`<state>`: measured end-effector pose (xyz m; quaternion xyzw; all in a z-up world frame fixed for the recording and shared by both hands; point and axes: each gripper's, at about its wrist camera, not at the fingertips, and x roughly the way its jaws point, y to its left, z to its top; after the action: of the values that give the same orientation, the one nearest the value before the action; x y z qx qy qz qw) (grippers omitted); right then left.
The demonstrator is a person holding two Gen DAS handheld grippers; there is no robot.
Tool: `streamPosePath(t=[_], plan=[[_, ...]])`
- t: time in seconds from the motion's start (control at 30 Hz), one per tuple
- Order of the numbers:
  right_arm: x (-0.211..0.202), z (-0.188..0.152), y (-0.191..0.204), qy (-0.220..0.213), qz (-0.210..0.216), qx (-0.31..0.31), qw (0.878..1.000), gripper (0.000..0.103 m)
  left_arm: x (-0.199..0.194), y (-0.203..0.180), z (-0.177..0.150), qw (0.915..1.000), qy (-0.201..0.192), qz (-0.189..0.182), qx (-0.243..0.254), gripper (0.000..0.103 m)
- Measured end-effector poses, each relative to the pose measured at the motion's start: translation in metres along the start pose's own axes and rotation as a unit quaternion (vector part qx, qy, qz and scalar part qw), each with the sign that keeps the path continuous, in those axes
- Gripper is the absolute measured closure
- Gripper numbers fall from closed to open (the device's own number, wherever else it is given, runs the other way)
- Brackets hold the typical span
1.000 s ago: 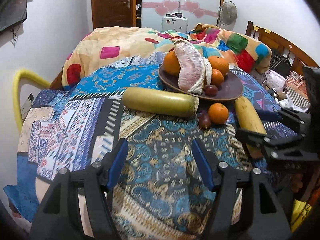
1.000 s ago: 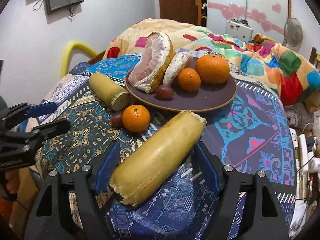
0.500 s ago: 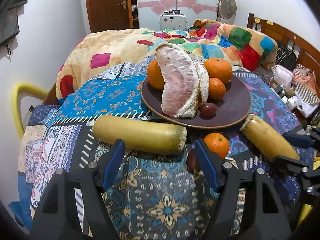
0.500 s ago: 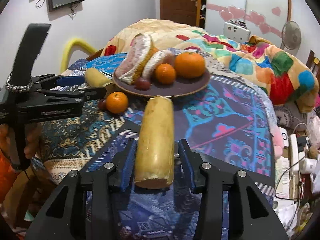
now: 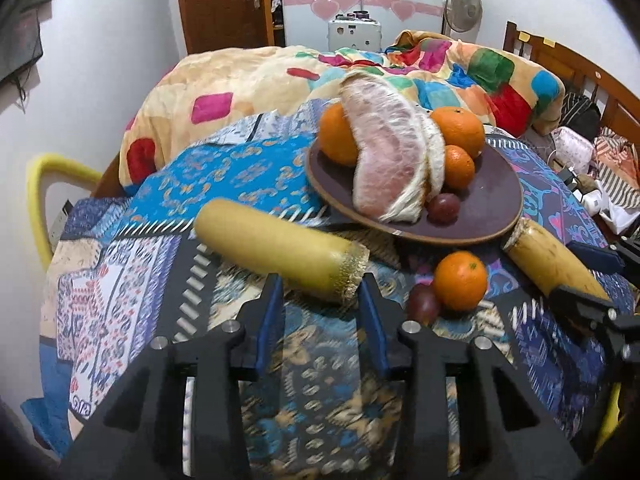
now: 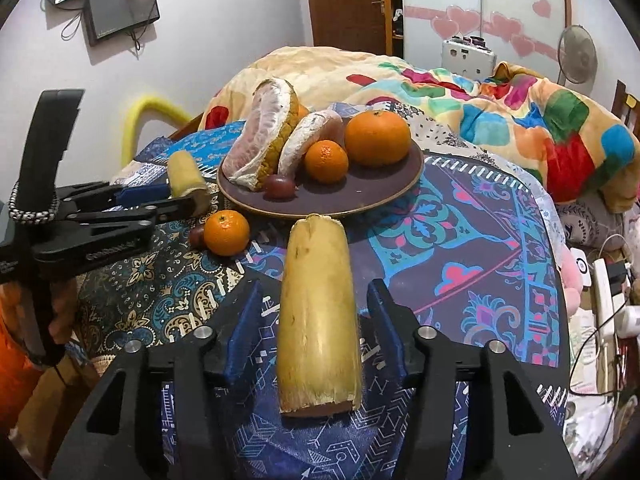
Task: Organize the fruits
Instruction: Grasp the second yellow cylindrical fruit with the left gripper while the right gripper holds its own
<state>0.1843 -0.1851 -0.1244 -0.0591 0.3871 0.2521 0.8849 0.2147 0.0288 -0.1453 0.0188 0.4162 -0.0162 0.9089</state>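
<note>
1. While both tongs are standing spread, the left gripper (image 5: 320, 300) is flanking the cut end of one yellow stalk (image 5: 280, 252) on the patterned cloth (image 5: 160, 264).
2. The right gripper (image 6: 312, 320) is straddling another stalk (image 6: 318, 320) beside the fruit plate (image 6: 360, 196), not touching it.

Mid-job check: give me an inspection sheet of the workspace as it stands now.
Surface: table under a patterned cloth.
Job's things: brown plate with pomelo pieces, two oranges and a grape; loose orange and grape beside it; two yellow stalks on the cloth.
Clutter: nothing seen on the table.
Grippers: right tool open astride the near stalk; left tool open at the other stalk's cut end.
Cables: white leads and power strip at right.
Surroundings: bed with blanket, fan, door, wall screen.
</note>
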Motion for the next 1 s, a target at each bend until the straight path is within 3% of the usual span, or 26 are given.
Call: streamPosePath(t=[0.17, 0.4, 0.43, 0.47, 0.53, 0.57, 0.7, 0.83, 1.0], plan=[[-0.002, 0.000, -0.003, -0.002, -0.002, 0.002, 1.000, 0.051, -0.007, 0.025, -0.011, 0.9997, 0.011, 0.021, -0.008, 0.063], [-0.002, 0.001, -0.002, -0.004, -0.005, 0.001, 1.000, 0.050, -0.013, 0.042, -0.018, 0.9994, 0.029, 0.009, -0.019, 0.062], [-0.001, 0.001, -0.002, -0.004, -0.005, 0.000, 1.000, 0.050, -0.015, 0.041, -0.016, 0.9994, 0.028, 0.006, -0.019, 0.055], [0.000, 0.001, -0.001, -0.004, -0.006, -0.002, 1.000, 0.050, -0.017, 0.040, -0.013, 0.9994, 0.025, 0.001, -0.023, 0.038], [0.003, 0.001, -0.001, -0.002, -0.008, -0.005, 1.000, 0.050, -0.020, 0.039, -0.007, 0.9992, 0.012, -0.001, -0.038, 0.017], [0.004, 0.001, -0.001, 0.000, -0.007, -0.005, 1.000, 0.050, -0.021, 0.037, -0.003, 0.9991, 0.005, 0.004, -0.043, 0.017], [0.008, 0.001, -0.001, 0.002, -0.003, -0.004, 1.000, 0.051, -0.005, 0.031, 0.012, 0.9987, 0.007, 0.037, -0.034, 0.017], [0.012, -0.002, -0.003, 0.006, 0.001, -0.002, 1.000, 0.051, 0.018, 0.037, 0.017, 0.9969, 0.032, 0.049, -0.053, 0.044], [0.013, -0.005, -0.006, 0.002, 0.006, 0.004, 1.000, 0.053, 0.016, 0.040, 0.012, 0.9969, 0.032, 0.032, -0.065, 0.053]])
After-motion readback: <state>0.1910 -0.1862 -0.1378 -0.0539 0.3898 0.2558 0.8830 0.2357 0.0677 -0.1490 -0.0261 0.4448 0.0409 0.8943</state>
